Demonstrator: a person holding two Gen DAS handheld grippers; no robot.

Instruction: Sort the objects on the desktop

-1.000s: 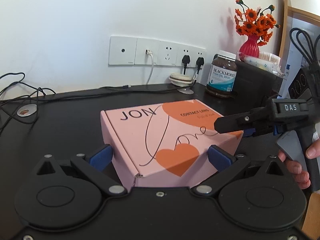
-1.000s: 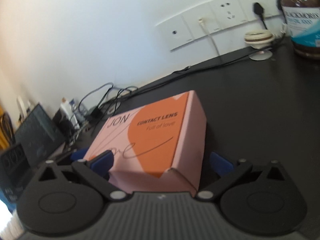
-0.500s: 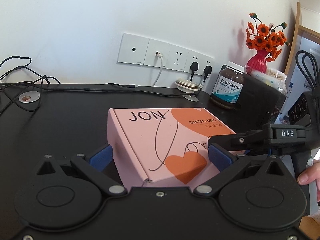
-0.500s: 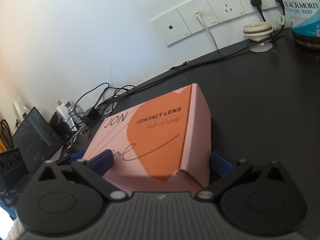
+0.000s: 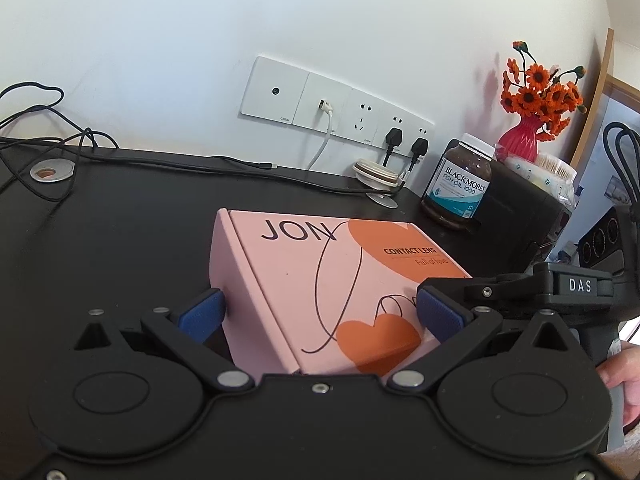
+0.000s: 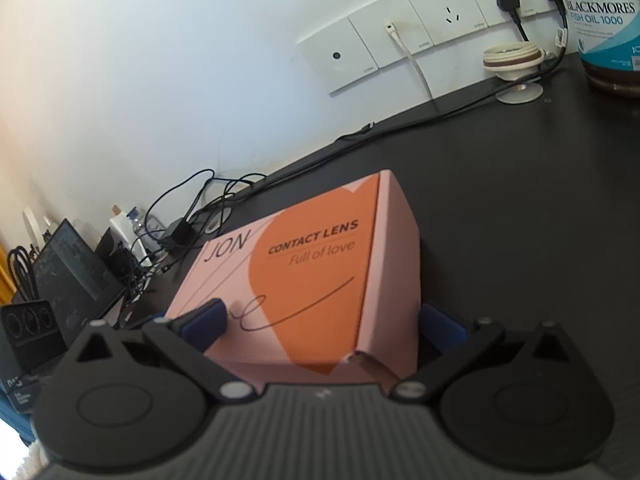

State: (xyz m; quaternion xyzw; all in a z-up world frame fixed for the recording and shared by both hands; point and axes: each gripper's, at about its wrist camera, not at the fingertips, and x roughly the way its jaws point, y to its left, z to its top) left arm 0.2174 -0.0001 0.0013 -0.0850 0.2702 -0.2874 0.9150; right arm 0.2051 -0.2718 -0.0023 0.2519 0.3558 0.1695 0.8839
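A pink box (image 5: 320, 264) printed "JON CONTACT LENS" with orange hearts lies on the black desk (image 5: 120, 220). My left gripper (image 5: 320, 314) straddles its near corner with jaws spread wide. One blue pad sits against the box's left face and the other by its right edge. My right gripper (image 6: 322, 322) straddles the box (image 6: 312, 264) from the right side, also spread wide. Its left pad lies over the lid and its right pad beside the box's side wall. In the left wrist view one black finger (image 5: 480, 288) of the right gripper reaches the box's right corner.
A brown fish-oil jar (image 5: 460, 184) stands behind the box, beside a black case (image 5: 516, 208) carrying a red vase of orange flowers (image 5: 520, 140). Cables (image 5: 48, 136) trail along the wall with its sockets. Electronics (image 6: 76, 264) crowd the desk's far left. A hand (image 5: 624, 376) holds the right gripper.
The left gripper has swung so the box now sits more squarely between its pads. The right gripper's finger has dropped lower against the box's right corner. Neither jaw width has changed.
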